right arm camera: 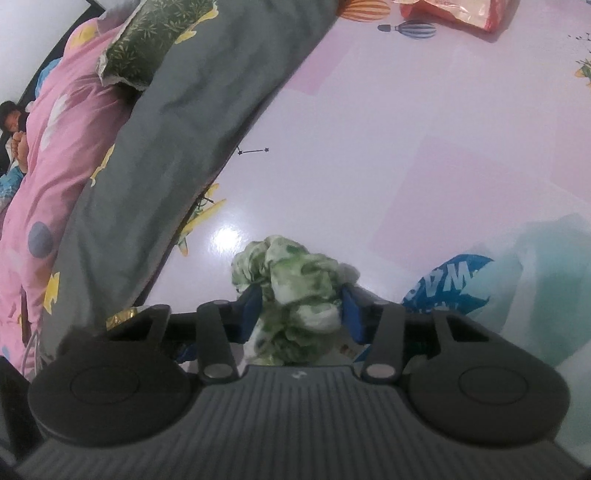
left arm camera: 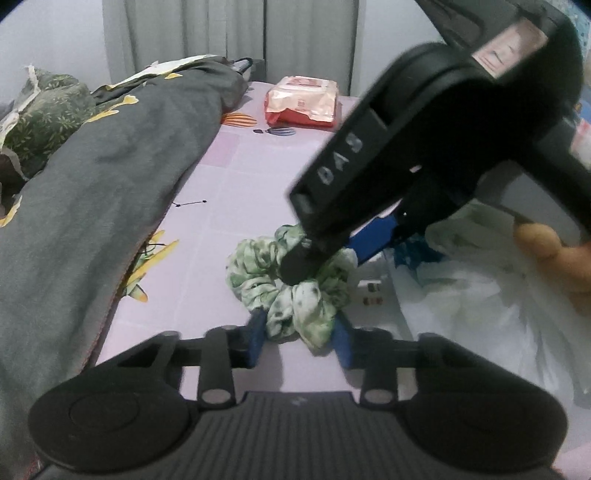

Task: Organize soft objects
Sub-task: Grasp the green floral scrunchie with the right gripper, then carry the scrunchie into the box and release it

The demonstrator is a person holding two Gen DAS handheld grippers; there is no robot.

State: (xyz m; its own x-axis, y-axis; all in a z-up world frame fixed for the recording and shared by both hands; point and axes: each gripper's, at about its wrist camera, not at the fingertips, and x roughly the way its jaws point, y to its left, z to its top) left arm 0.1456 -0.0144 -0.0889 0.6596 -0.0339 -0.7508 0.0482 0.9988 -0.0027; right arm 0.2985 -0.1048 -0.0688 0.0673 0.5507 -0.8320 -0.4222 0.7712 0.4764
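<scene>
Both grippers are pinching the same green-and-white scrunchie [left arm camera: 291, 291] on the pale pink printed sheet [left arm camera: 236, 173]. Left gripper [left arm camera: 300, 341]: blue pads closed in on the near edge of the scrunchie, fabric bunched between them. Right gripper [right arm camera: 303, 308]: in its own view the blue pads squeeze a fold of the same fabric; from the left wrist view it [left arm camera: 325, 254] comes in from the upper right and bites the far side, so the scrunchie sits stretched between the two tools, touching both. Count: one scrunchie, two grippers, one red-and-white soft packet [left arm camera: 303, 101] well beyond the left gripper near the curtain [left arm camera: 236, 33], one grey quilt [left arm camera: 92, 177] heaped to the left of both tools, one pink quilt [right arm camera: 55, 155] further left in the right wrist view, one white plastic bag [left arm camera: 480, 295] to the right with blue print on it. Part of a hand [left arm camera: 554, 254] shows at the right edge, cut off by the frame. Right gripper's far pad is hidden behind its own body in the left wrist view. Small items beside the bag, just right of the scrunchie, are too blurred to name, possibly little bottles. Lower half of the scrunchie is hidden under the right gripper's housing in its own view.
</scene>
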